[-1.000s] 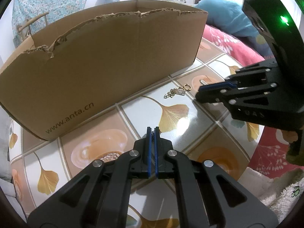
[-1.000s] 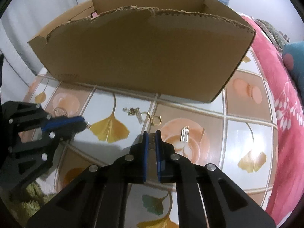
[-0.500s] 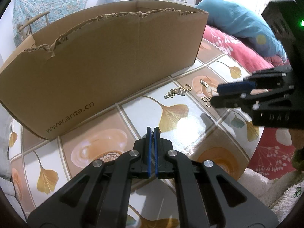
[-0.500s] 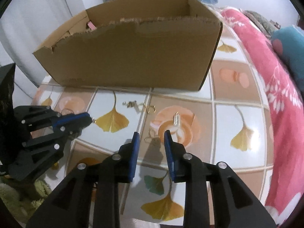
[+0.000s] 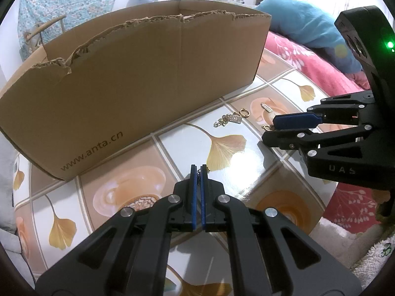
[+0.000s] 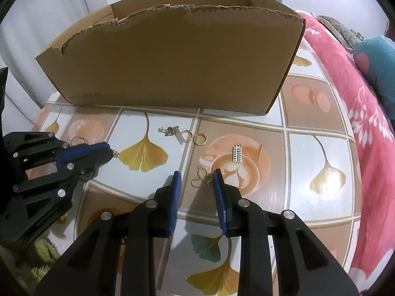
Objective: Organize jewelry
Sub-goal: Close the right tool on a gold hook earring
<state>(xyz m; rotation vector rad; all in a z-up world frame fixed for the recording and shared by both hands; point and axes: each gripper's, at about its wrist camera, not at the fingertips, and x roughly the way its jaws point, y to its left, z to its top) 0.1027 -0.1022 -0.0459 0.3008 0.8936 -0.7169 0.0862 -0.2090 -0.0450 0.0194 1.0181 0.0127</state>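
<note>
1. round table with a glossy cloth printed in ginkgo leaves and coffee cups; pink floral bedding lies beside it on the right of the right wrist view.
2. torn-edged cardboard box stands open-topped on the far half of the table, printed "www.anta.cn" on its front wall.
3. left gripper – jaws pressed nearly together on a small chain charm, whose gold end pokes out past the tips.
4. right gripper – jaws have just been closing and stand narrowly apart; a gold butterfly-shaped clasp lies on the cloth between the pads, not visibly pinched.
5. silver abacus pendant lies flat on the coffee-cup print, just beyond the right gripper.
6. gold hoop ring and a cluster of small charms lie near the box front, well apart from both grippers.
</note>
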